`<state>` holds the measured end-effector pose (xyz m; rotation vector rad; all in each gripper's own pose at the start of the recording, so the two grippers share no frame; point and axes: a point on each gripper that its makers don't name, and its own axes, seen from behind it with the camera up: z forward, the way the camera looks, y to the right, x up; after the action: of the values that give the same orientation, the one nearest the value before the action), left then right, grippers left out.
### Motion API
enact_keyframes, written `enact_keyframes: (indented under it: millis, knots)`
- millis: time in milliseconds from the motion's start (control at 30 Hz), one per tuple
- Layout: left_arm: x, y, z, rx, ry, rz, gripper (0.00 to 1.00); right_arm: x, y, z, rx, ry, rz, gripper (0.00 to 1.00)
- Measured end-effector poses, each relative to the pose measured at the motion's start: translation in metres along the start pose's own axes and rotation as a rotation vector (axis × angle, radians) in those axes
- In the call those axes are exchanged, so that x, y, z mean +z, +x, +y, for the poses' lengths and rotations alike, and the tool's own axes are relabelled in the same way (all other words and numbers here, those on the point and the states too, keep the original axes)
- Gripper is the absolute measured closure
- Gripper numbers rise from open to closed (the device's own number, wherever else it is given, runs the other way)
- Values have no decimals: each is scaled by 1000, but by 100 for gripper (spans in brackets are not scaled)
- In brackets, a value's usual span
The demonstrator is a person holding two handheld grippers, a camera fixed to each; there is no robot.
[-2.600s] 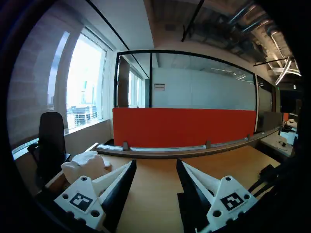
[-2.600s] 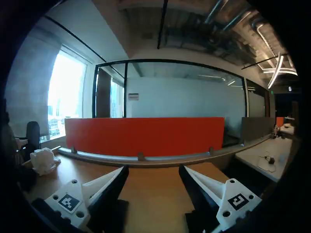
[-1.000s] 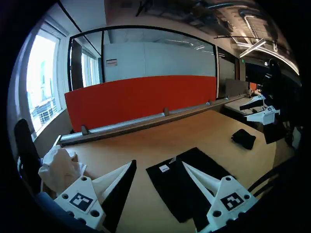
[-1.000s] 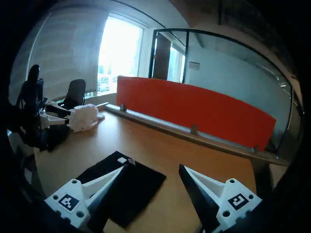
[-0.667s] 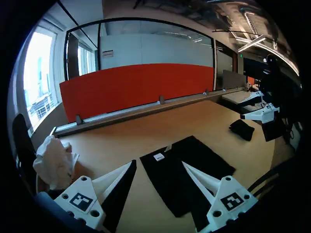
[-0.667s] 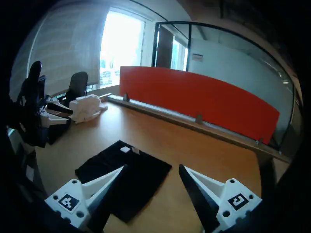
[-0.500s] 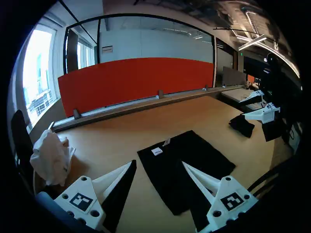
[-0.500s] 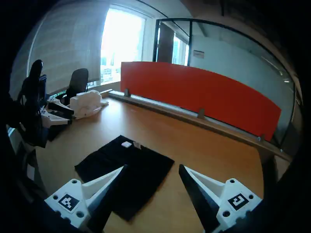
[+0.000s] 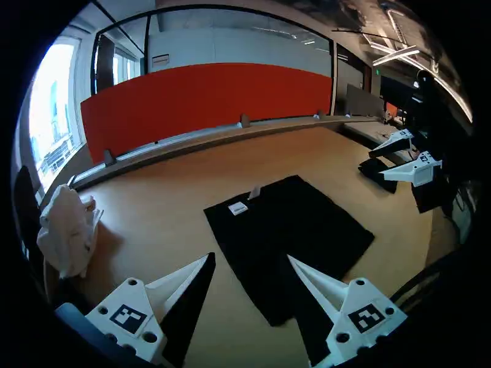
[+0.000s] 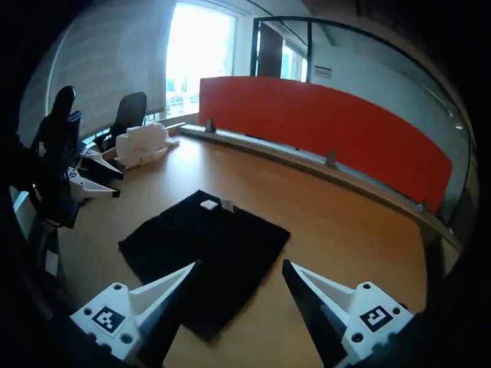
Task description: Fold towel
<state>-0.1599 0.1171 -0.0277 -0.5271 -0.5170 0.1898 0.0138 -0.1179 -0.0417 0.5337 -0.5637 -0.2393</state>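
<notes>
Your left gripper [image 9: 250, 257] and right gripper [image 10: 240, 264] both gape empty, flanking the black rectangular cloth towel [image 9: 288, 239] flat mid wooden tabletop [image 9: 159, 202]; near corners just ahead-below each, long axis seemingly toward far edge.

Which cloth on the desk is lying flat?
The large black towel in the middle of the wooden desk. The white cloth and the small dark cloth are bunched up.
</notes>
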Motion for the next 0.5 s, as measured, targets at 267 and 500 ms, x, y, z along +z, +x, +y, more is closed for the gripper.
enact_keyframes:
  millis: [267,500]
  knots:
    - [13,-33,12,-2,-36,-75,25,15,-31,-10,-8,23,-52,0]
    - [23,-62,18,8,-57,-137,25,24,-56,-20,-13,39,-96,0]
